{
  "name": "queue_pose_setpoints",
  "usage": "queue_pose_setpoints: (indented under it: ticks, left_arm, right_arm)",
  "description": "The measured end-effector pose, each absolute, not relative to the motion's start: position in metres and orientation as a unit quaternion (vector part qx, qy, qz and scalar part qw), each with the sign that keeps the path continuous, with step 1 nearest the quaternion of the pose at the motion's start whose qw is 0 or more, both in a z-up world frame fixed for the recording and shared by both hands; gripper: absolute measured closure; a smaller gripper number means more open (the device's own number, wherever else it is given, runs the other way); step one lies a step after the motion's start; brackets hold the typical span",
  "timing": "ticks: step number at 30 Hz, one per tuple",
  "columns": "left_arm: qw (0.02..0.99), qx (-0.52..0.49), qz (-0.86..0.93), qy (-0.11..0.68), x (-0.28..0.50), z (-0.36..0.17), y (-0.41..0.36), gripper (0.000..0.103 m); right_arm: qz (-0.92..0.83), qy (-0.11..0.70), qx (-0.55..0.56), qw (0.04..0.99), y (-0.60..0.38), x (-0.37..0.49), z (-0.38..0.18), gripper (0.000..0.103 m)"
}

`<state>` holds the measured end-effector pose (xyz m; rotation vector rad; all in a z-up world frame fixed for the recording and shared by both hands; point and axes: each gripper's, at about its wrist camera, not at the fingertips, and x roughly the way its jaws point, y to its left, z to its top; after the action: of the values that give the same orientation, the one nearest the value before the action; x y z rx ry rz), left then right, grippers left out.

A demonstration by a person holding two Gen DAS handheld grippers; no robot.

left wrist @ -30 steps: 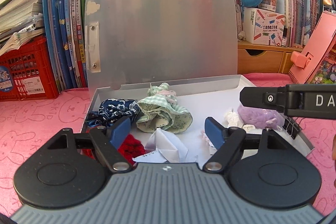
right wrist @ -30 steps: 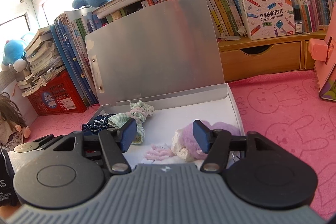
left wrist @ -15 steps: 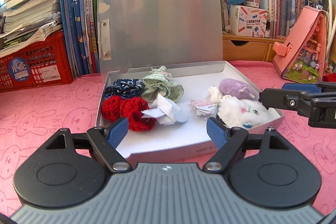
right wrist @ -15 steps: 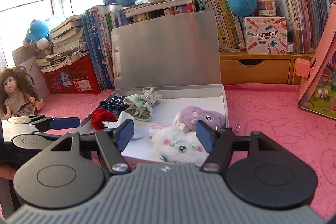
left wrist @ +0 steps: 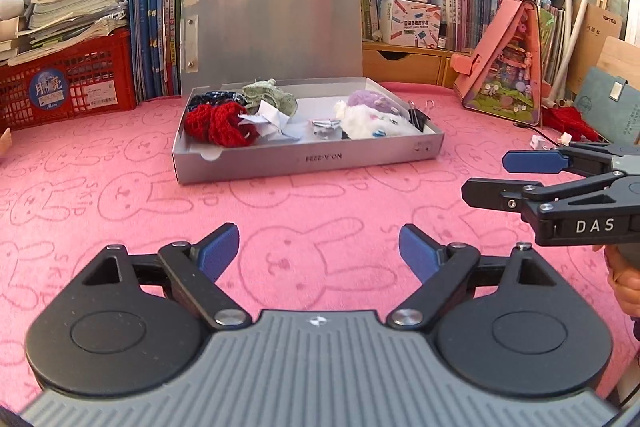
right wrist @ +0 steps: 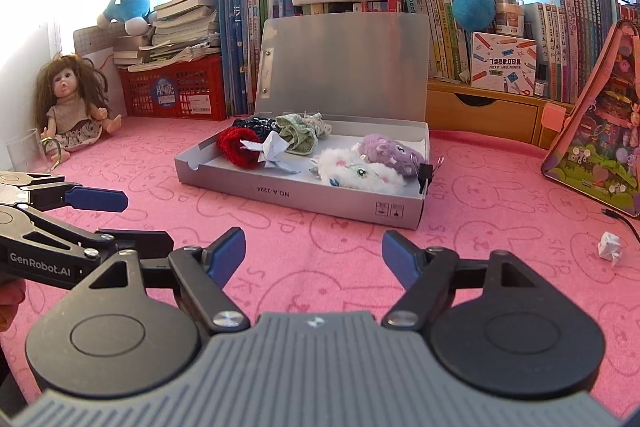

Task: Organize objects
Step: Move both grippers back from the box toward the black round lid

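right tool (left wrist: 486,177) cut off at right edge of left view; left tool (right wrist: 110,221) cut off at left edge of right view. print on box front too small to read.

counter (left wrist: 100,195) under pink bunny-print cloth; books, plush toys, red crate (left wrist: 68,83) along back edge.

silver box (left wrist: 308,157) at counter middle, lid up; inside: red knit (left wrist: 218,123), folded paper (left wrist: 268,121), white plush (left wrist: 372,123), purple plush (right wrist: 388,153).

only right view shows doll (right wrist: 74,103) at back left corner, crumpled paper (right wrist: 610,245) near right edge.

both tools: jaws apart, just been opening, nothing between.
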<state>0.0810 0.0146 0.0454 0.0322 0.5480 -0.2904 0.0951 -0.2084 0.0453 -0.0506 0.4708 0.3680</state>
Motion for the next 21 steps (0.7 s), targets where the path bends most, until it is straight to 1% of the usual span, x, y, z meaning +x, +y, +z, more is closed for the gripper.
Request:
queue_pose_setpoints:
  ticks: [4, 9, 15, 21]
  left_arm:
    - [0.953, 0.021, -0.141, 0.268, 0.047, 0.036, 0.016, 0.013]
    - [0.957, 0.027, -0.130, 0.259, 0.016, 0.031, 0.022, 0.013]
    - [0.956, 0.007, -0.110, 0.273, -0.002, 0.027, 0.035, 0.013]
    - [0.953, -0.001, -0.107, 0.282, -0.021, 0.022, 0.044, 0.013]
  right_arm:
    - [0.182, 0.225, -0.043, 0.956, -0.210, 0.066, 0.036, 0.016]
    - [0.208, 0.236, -0.068, 0.947, -0.208, 0.037, 0.024, 0.012]
    - [0.228, 0.240, -0.114, 0.937, -0.186, 0.019, 0.009, 0.012]
    - [0.235, 0.234, -0.135, 0.934, -0.158, 0.018, 0.003, 0.011]
